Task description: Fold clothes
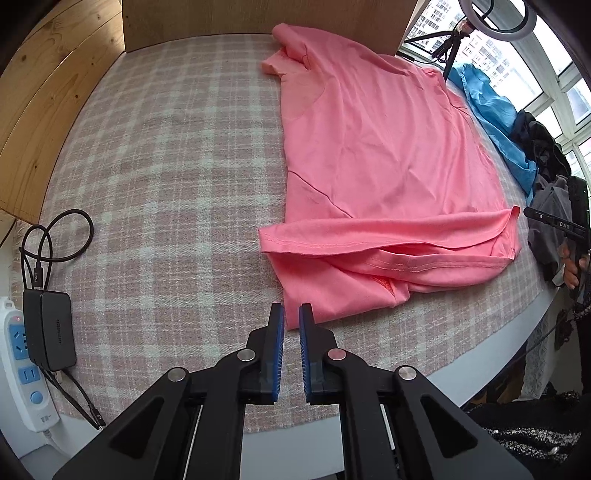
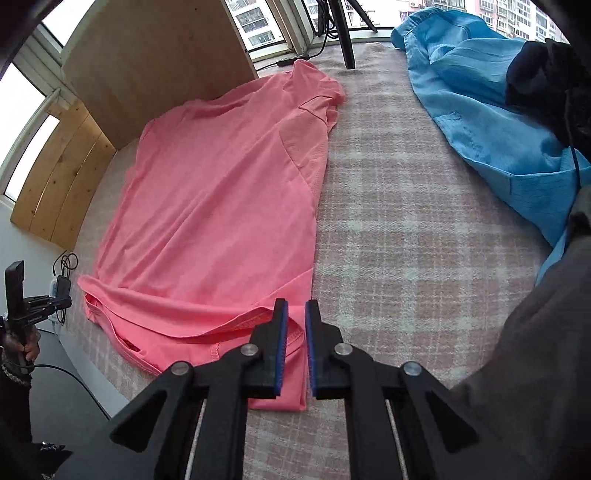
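Observation:
A pink T-shirt [image 1: 380, 147] lies flat on the plaid tablecloth [image 1: 166, 184], both sides folded in, hem nearest me and rumpled. My left gripper [image 1: 291, 314] hovers just short of the hem's near left corner, its jaws a narrow gap apart and empty. In the right wrist view the shirt [image 2: 221, 206] lies to the left. My right gripper [image 2: 296, 310] is over the hem's right corner, jaws slightly apart, with pink cloth showing between and below them; no grip is visible.
A blue garment [image 2: 480, 110] and dark clothes [image 1: 546, 155] lie piled at the table's right side. A white power strip [image 1: 18, 362] with a black adapter [image 1: 51, 332] and cables lies at the left edge. A wooden board [image 1: 258, 22] stands behind. A tripod leg [image 2: 345, 37] stands at the far edge.

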